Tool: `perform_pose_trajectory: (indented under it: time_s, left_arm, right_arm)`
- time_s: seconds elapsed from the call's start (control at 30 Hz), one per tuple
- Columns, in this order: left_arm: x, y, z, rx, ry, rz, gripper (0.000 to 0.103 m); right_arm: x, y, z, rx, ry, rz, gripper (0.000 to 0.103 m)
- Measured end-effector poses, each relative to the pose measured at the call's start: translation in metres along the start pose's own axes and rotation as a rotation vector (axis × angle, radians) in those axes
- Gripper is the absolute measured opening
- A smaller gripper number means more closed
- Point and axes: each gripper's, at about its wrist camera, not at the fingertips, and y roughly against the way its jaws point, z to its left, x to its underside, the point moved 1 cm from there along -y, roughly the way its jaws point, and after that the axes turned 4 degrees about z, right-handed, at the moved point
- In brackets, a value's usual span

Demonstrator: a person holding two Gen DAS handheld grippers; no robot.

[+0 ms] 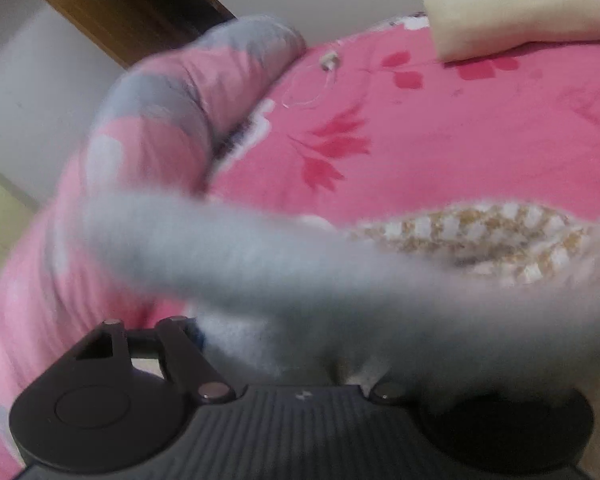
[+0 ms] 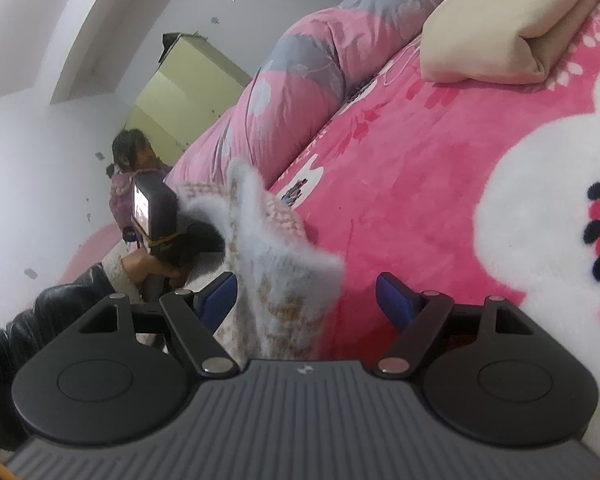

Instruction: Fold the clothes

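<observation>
Plainly no containers. Fluffy pale-blue garment (image 2: 276, 264) with beige-check lining lying on pink bed blanket (image 2: 420, 208), rising between blue pads of right tongs (image 2: 306, 300); jaws wide, right pad clear of cloth. Left tongs (image 1: 292, 344) smothered by blurred garment; opening unreadable. Folded cream cloth (image 1: 516, 12) far back.

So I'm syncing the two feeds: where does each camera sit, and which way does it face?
Left wrist: on the left gripper, facing across the pink blanket toward the cream folded cloth; blurred fuzzy garment hides its jaws.
Right wrist: on the right gripper, jaws apart around that garment, facing the rolled quilt; a dark sleeve shows.
Shared: blanket, cloth, quilt, garment.
</observation>
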Motion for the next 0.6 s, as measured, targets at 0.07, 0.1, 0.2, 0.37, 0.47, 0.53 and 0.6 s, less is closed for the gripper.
perform_pose_trajectory:
  time_s: [0.07, 0.1, 0.2, 0.37, 0.47, 0.53, 0.6]
  left_arm:
    - [-0.002, 0.01, 0.005, -0.08, 0.036, -0.054, 0.073]
    - [-0.004, 0.018, 0.012, -0.115, 0.072, -0.084, 0.072]
    - [-0.007, 0.049, 0.041, -0.198, 0.202, -0.163, 0.07]
    - [-0.004, 0.106, 0.084, -0.332, 0.364, -0.28, 0.065]
    - [0.005, 0.138, 0.098, -0.41, 0.421, -0.35, 0.065]
    - [0.016, 0.157, 0.104, -0.45, 0.47, -0.382, 0.063]
    - [0.027, 0.175, 0.108, -0.487, 0.515, -0.41, 0.062]
  right_arm:
    - [0.0, 0.001, 0.0, 0.001, 0.006, 0.004, 0.077]
    - [-0.001, 0.001, 0.001, 0.004, 0.008, 0.004, 0.077]
    - [-0.002, 0.002, 0.003, 0.01, 0.01, 0.001, 0.077]
    - [-0.01, 0.005, 0.016, -0.004, 0.041, -0.02, 0.079]
    - [-0.02, 0.002, 0.03, -0.031, 0.065, -0.042, 0.079]
    - [-0.028, -0.005, 0.038, -0.043, 0.053, -0.051, 0.081]
    - [-0.036, -0.019, 0.045, -0.05, 0.022, -0.031, 0.083]
